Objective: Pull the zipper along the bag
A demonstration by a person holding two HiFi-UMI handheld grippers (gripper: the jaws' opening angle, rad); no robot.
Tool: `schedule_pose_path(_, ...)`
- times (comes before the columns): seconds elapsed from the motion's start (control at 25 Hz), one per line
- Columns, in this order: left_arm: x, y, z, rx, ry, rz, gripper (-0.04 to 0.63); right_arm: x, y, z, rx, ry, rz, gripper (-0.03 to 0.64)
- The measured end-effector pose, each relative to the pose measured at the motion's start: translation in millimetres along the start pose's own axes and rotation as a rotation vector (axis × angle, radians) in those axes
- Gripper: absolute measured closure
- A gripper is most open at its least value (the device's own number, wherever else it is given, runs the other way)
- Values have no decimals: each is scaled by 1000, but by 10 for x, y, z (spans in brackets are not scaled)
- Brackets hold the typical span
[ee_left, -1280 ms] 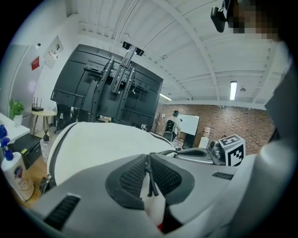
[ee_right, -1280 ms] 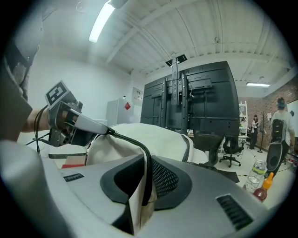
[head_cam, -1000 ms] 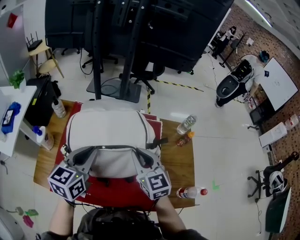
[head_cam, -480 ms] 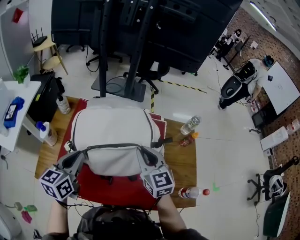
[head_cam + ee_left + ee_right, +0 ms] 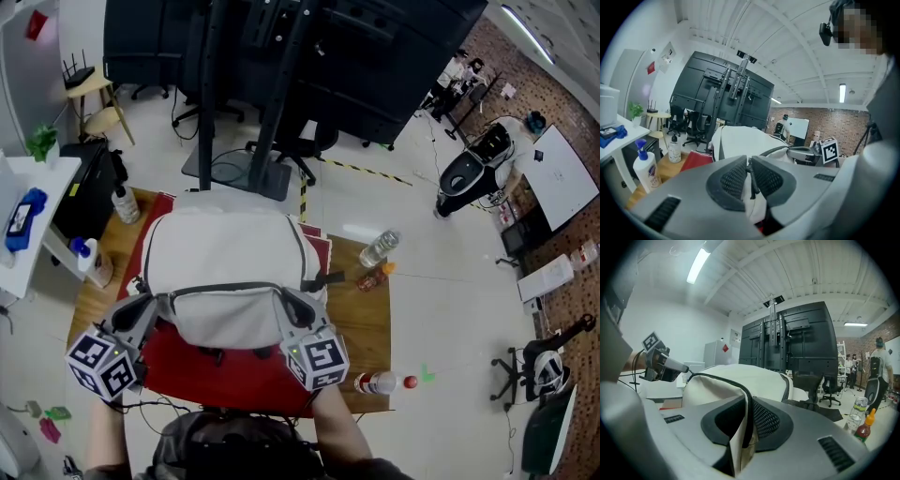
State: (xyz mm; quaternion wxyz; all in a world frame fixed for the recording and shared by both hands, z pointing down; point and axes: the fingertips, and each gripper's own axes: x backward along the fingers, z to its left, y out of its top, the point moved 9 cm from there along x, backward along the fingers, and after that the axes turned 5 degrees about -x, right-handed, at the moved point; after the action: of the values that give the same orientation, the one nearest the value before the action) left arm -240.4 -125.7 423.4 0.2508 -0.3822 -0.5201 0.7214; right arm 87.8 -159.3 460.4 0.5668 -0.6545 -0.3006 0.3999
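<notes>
A cream backpack (image 5: 225, 253) lies on a red mat (image 5: 234, 375) on the wooden table (image 5: 361, 319). Its dark zipper (image 5: 217, 288) runs across the near side between my two grippers. My left gripper (image 5: 150, 302) is at the bag's left corner, shut on the thin black zipper pull (image 5: 751, 180), which hangs between its pads. My right gripper (image 5: 281, 302) is at the right corner, shut on a fold of bag fabric (image 5: 738, 441) beside the zipper (image 5: 722, 379). In the right gripper view the left gripper (image 5: 670, 366) shows at the zipper's far end.
A clear bottle (image 5: 378, 248) and a sauce bottle (image 5: 372, 278) stand at the table's right. A red-capped bottle (image 5: 380, 382) lies near the front right corner. Two bottles (image 5: 123, 203) (image 5: 94, 267) stand at the left edge by a white side table (image 5: 28, 225).
My left gripper has moved left along the bag's near side with the zipper pull in it. The right gripper has held its place.
</notes>
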Motion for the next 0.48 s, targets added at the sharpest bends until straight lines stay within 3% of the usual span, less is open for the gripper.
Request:
schedule_pose_path(0.08, 7, -1, -5, -4, 0, 0, 554, 0, -1, -14, -3, -1, -5, 555)
schedule_pose_path(0.24, 55, -257, 108, 122, -11, -5, 552, -1, -14, -16, 5, 2, -5, 555)
schedule_pose_path(0.48, 82, -648, 111, 188, -36, 7, 540, -9, -47, -41, -3, -4, 2, 555)
